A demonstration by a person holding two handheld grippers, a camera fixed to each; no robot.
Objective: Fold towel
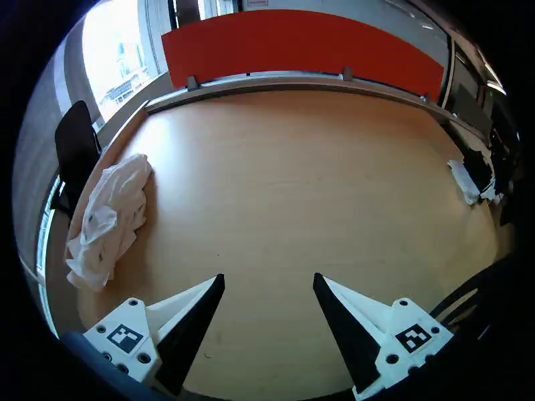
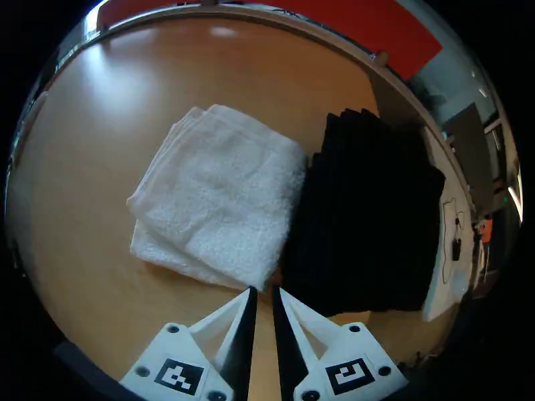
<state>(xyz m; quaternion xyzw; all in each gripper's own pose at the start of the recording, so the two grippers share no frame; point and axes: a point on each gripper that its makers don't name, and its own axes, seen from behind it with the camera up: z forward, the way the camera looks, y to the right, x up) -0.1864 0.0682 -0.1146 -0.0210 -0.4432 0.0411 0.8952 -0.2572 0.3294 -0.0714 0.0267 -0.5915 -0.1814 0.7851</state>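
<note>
Wooden table (image 2: pixel 93 107) holds folded white towel (image 2: pixel 221 194); left tool (image 1: pixel 269 281) spread; right tool (image 2: pixel 264 291) pressed together

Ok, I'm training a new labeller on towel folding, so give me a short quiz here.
1. True or false: the left gripper has its fingers wide apart, holding nothing.
2. In the right gripper view, what lies beside the folded white towel? A) a red mug B) a black folded cloth C) a book
3. In the left gripper view, on which side of the picture does the crumpled white cloth lie?
Key: 1 true; 2 B; 3 left.
</note>
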